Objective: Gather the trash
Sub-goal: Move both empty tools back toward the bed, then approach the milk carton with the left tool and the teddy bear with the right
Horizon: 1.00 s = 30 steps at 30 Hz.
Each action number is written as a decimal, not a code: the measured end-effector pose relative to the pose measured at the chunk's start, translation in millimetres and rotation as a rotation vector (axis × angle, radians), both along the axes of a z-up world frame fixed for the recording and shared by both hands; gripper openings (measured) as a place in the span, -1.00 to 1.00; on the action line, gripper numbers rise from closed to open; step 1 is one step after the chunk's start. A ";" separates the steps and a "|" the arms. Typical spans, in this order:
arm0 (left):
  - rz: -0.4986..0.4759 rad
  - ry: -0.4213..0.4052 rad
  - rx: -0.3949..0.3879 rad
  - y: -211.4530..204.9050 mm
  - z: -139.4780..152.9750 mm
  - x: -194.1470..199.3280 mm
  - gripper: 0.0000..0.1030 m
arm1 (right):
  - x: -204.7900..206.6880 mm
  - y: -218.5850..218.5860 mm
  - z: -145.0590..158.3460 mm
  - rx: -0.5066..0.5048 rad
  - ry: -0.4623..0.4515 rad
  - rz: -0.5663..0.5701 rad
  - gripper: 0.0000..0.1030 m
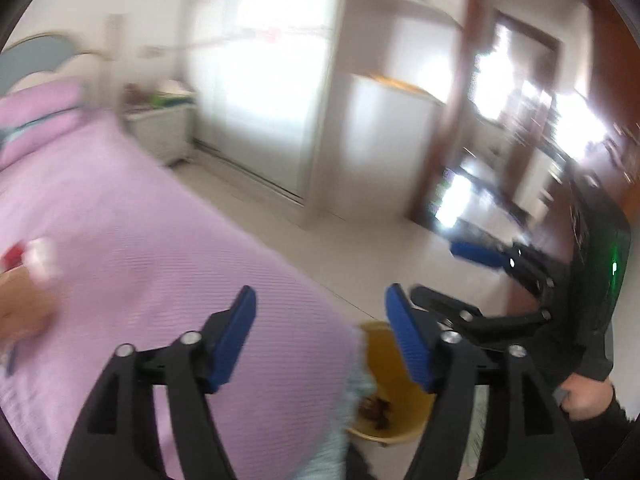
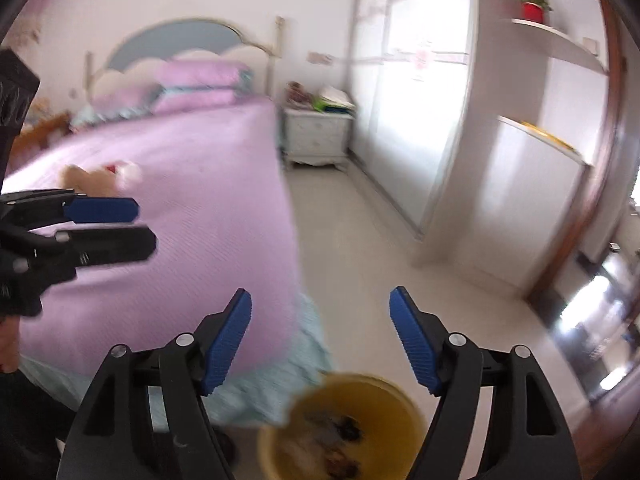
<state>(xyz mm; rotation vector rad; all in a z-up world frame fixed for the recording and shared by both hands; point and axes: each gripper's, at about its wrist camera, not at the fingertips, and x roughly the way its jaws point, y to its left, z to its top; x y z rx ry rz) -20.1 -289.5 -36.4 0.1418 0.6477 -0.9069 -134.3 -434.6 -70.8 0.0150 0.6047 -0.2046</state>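
Pink ribbed cloth covers the bed (image 2: 192,184), and it looks soft and flat. A pale blue frill hangs along the edge of it near the floor. My left gripper (image 1: 320,332) is spread wide with nothing between its blue bumpy pads (image 1: 236,340). My right gripper (image 2: 320,340) is spread wide too, and it holds nothing. Down below them sits a round yellow bucket (image 2: 384,392) on the smooth pale floor (image 2: 360,248), just beside the corner of the bed. Dark crumpled trash (image 2: 340,432) lies in the bottom of the bucket. It is too blurry for me to tell what it is made of. On the bed, well apart from the bucket, lie some small things, one tan (image 2: 86,178), one red and one white, all blurry. A white bedside table (image 2: 316,136) with curvy feet stands past the bed.
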 end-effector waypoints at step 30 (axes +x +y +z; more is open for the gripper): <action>0.709 -0.004 0.088 253.2 -27.5 98.8 0.92 | 148.4 197.1 29.0 0.145 -0.136 0.439 0.84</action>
